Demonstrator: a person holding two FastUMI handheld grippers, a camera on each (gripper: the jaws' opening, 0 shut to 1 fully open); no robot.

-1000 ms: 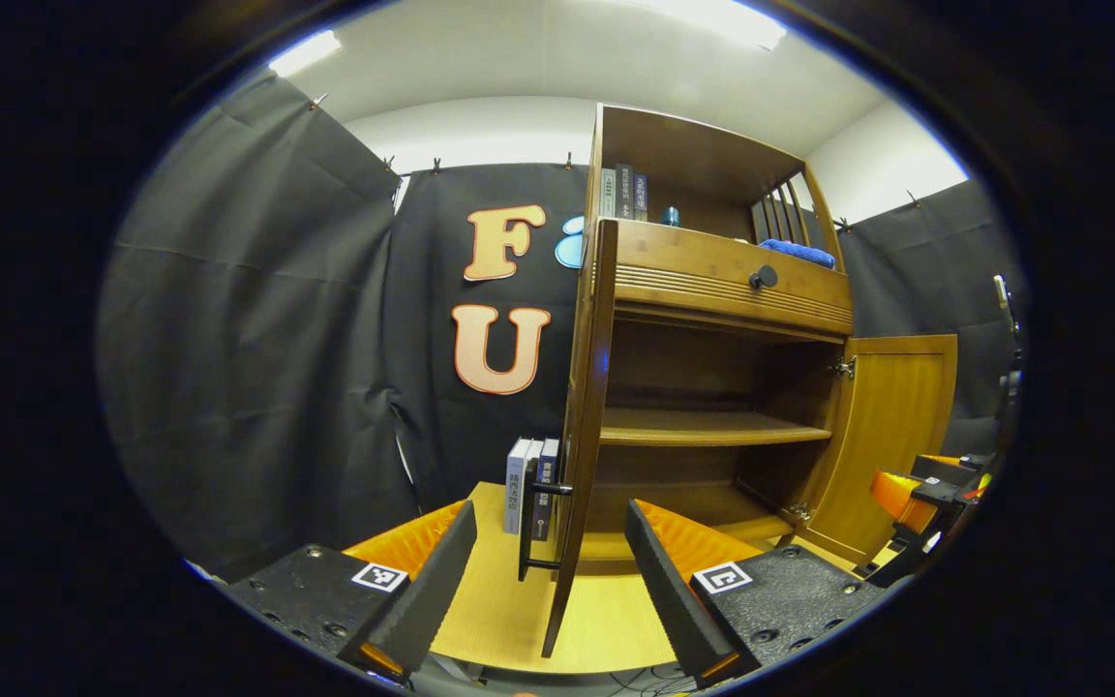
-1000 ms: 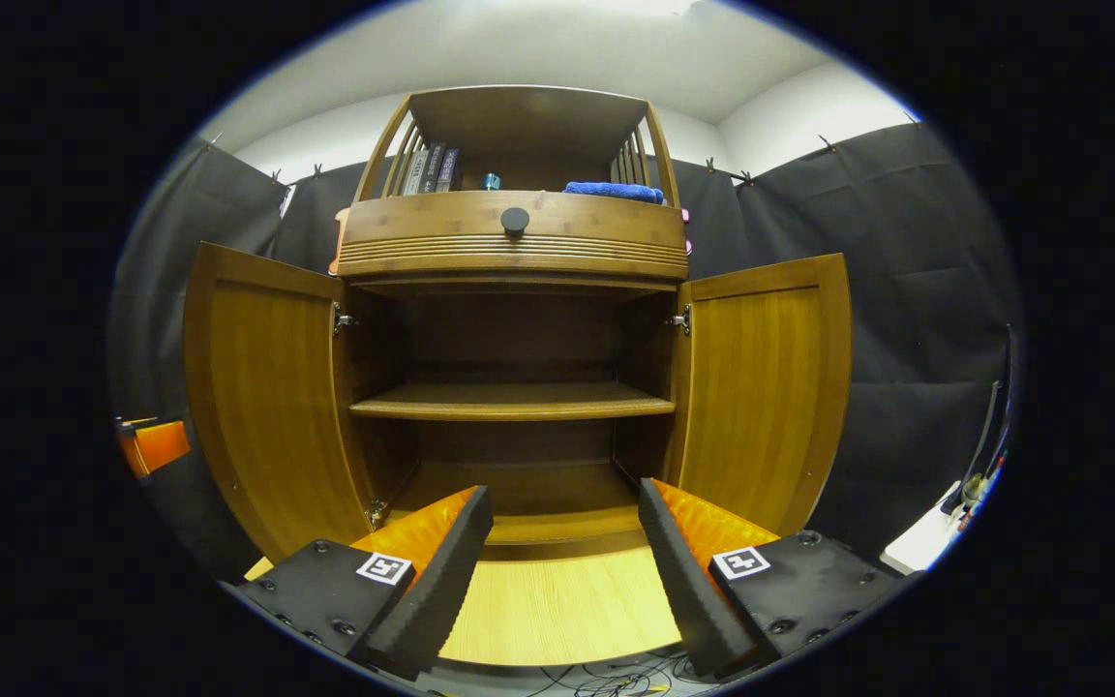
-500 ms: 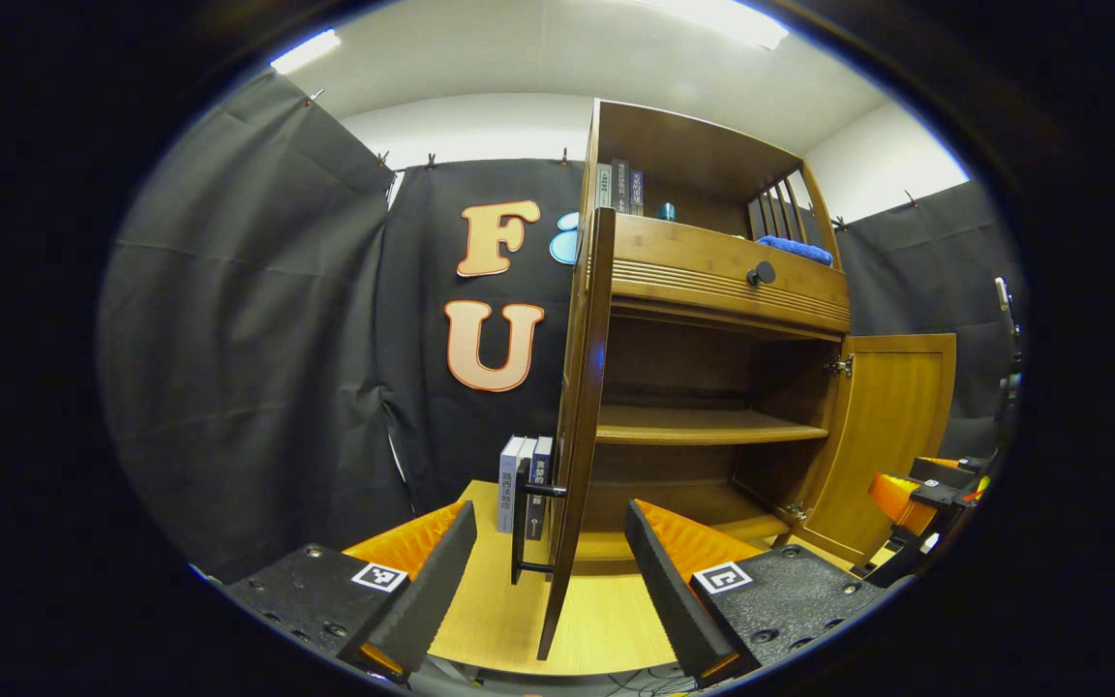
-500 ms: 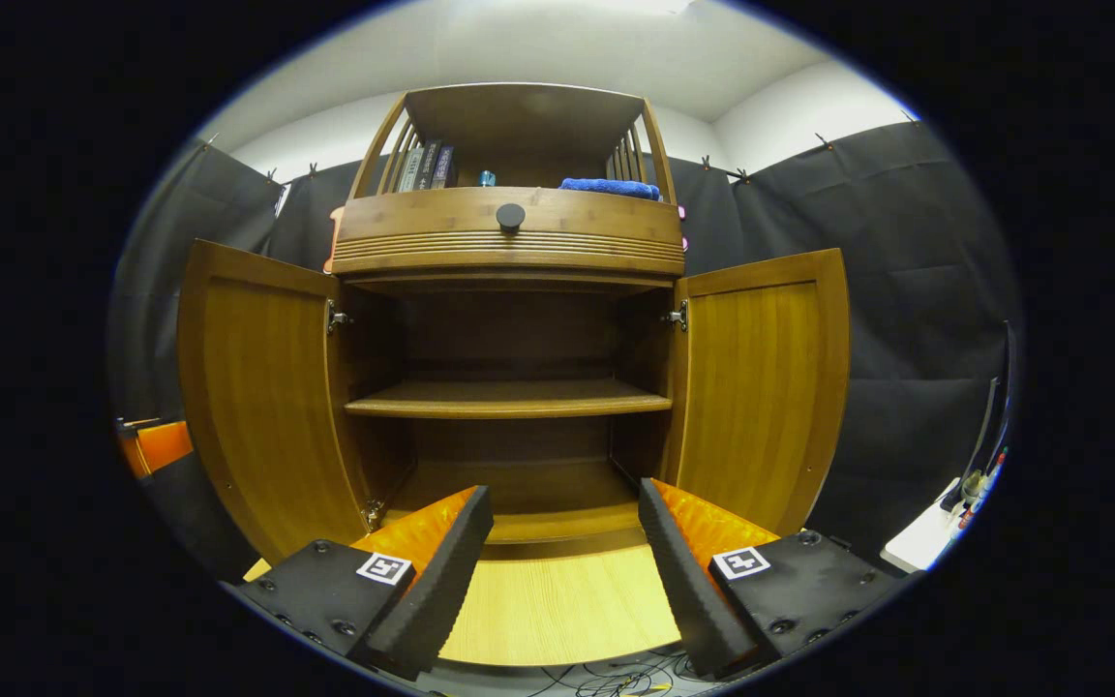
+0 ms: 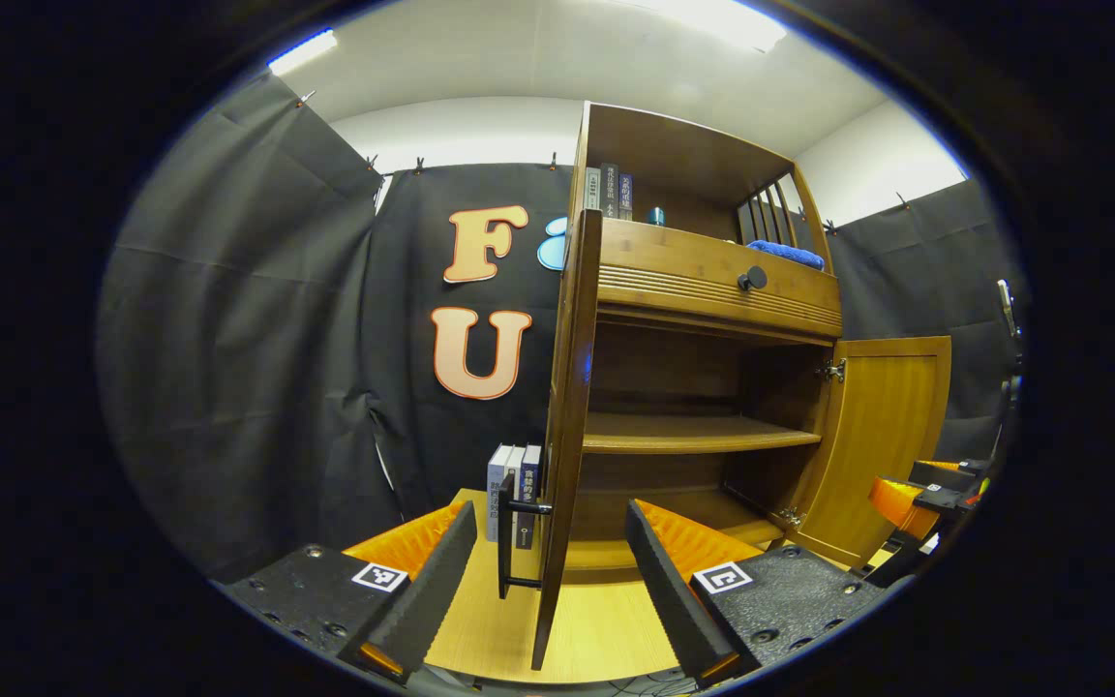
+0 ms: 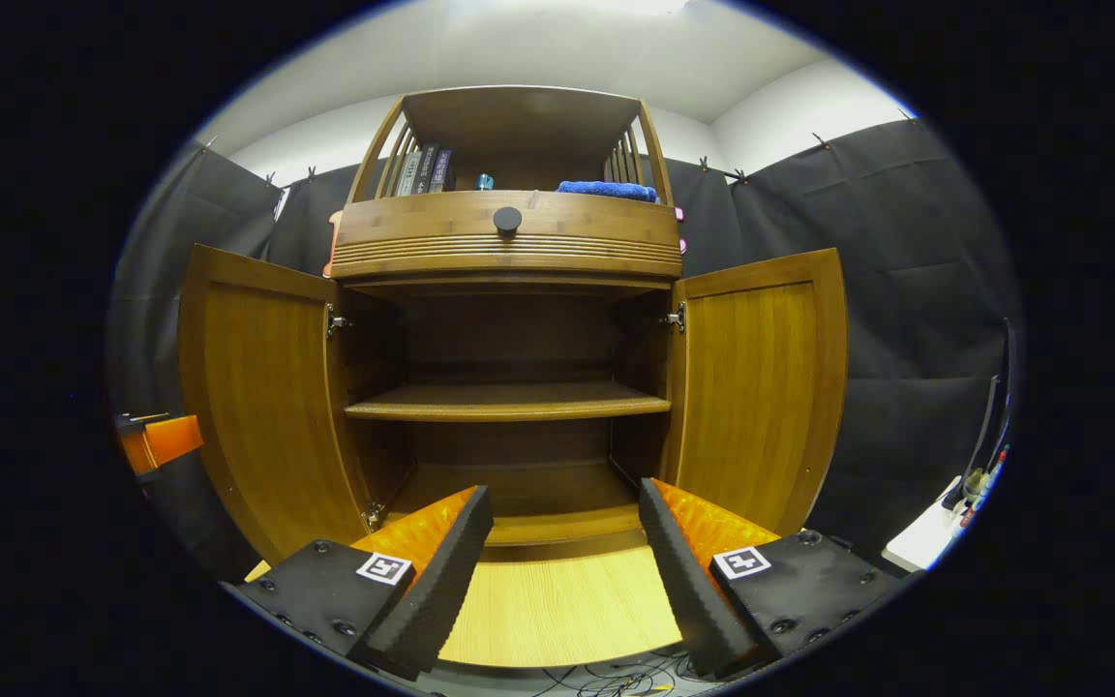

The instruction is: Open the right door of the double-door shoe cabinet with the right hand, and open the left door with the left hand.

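The wooden shoe cabinet [image 6: 509,242] stands with both doors swung wide. In the right gripper view the left door [image 6: 262,397] and the right door [image 6: 761,387] flank two bare shelves [image 6: 509,399]. My right gripper [image 6: 562,561] is open in front of the cabinet's middle, holding nothing. In the left gripper view the left door [image 5: 562,436] shows edge-on, its black bar handle [image 5: 517,532] facing left. My left gripper [image 5: 550,581] is open, and the door's edge lines up between its fingers, apart from them. The right door [image 5: 882,436] hangs open behind.
The cabinet rests on a light wooden table [image 6: 557,610]. A drawer with a black knob [image 6: 507,220] sits above the doors. Books [image 6: 422,169] and a blue cloth [image 6: 606,191] lie on top. More books [image 5: 514,479] stand left of the cabinet. Cables lie below the table's front edge.
In the left gripper view the left door's edge and handle have drifted slightly left and nearer. The right gripper view is almost unchanged. Both grippers stay open.
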